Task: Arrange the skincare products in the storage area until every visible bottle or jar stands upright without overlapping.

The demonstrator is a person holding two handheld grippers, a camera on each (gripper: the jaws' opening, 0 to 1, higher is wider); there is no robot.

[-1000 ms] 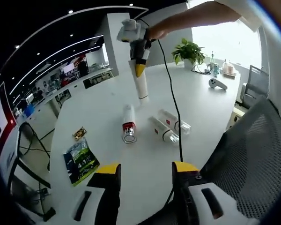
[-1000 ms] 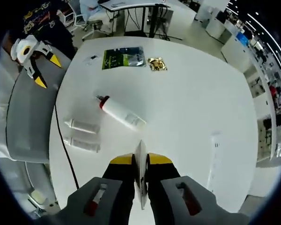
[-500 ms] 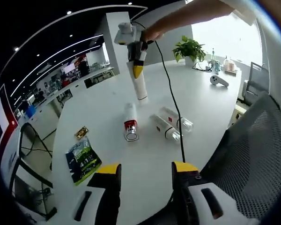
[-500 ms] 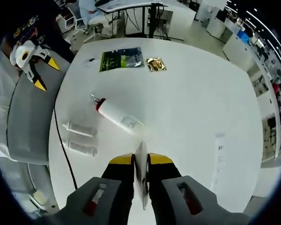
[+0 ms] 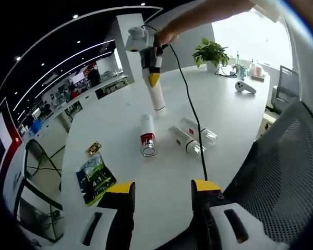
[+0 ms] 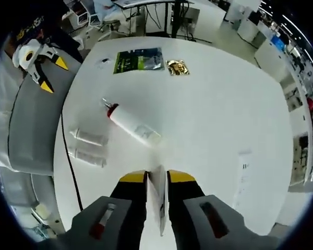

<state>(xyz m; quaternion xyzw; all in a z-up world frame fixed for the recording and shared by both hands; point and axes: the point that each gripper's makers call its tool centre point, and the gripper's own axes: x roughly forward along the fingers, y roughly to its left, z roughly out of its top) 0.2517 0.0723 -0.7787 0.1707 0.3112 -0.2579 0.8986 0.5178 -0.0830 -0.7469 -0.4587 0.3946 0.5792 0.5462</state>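
The right tool [image 5: 154, 78] clamped a white tube [image 5: 156, 96] standing on the tabletop [image 5: 115, 120]; release could topple it onto the lying red-collared bottle [image 5: 146, 135]. The left tool [image 5: 160, 188] stood apart, empty.

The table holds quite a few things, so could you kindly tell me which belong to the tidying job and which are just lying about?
Job:
white tube in right tool
red-collared bottle
two clear bottles

Lying about:
green packet
gold sachet
potted plant
controller
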